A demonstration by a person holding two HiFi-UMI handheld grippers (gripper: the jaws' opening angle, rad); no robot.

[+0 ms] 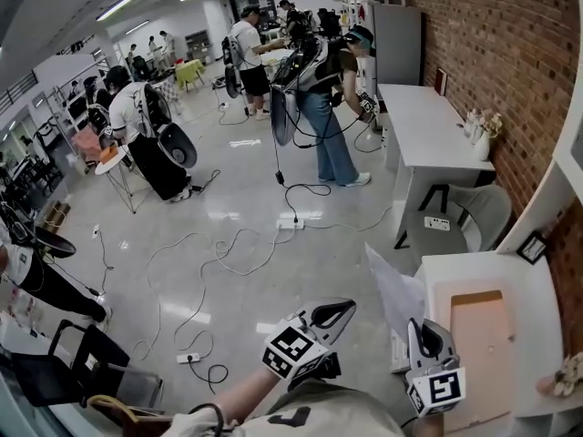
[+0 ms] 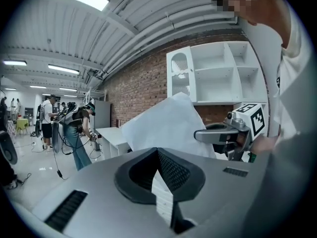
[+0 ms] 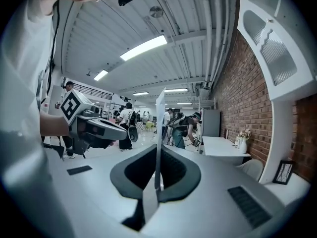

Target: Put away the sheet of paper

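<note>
The white sheet of paper (image 1: 398, 291) stands upright over the floor beside a white desk. My right gripper (image 1: 421, 328) is shut on its lower edge; in the right gripper view the sheet (image 3: 159, 133) runs edge-on through the right gripper (image 3: 157, 155). My left gripper (image 1: 350, 307) is just left of the sheet, apart from it, with its jaws shut and nothing seen between them. In the left gripper view the sheet's broad face (image 2: 168, 128) rises beyond the left gripper (image 2: 158, 153), with the right gripper (image 2: 199, 135) against its right side.
A white desk (image 1: 537, 353) at the right carries a brown folder (image 1: 480, 335), a picture frame (image 1: 531, 247) and a plush toy (image 1: 569, 373). A chair (image 1: 474, 215) and a white table (image 1: 428, 130) stand along the brick wall. Cables (image 1: 228, 253) cross the floor; people (image 1: 328, 107) work farther off.
</note>
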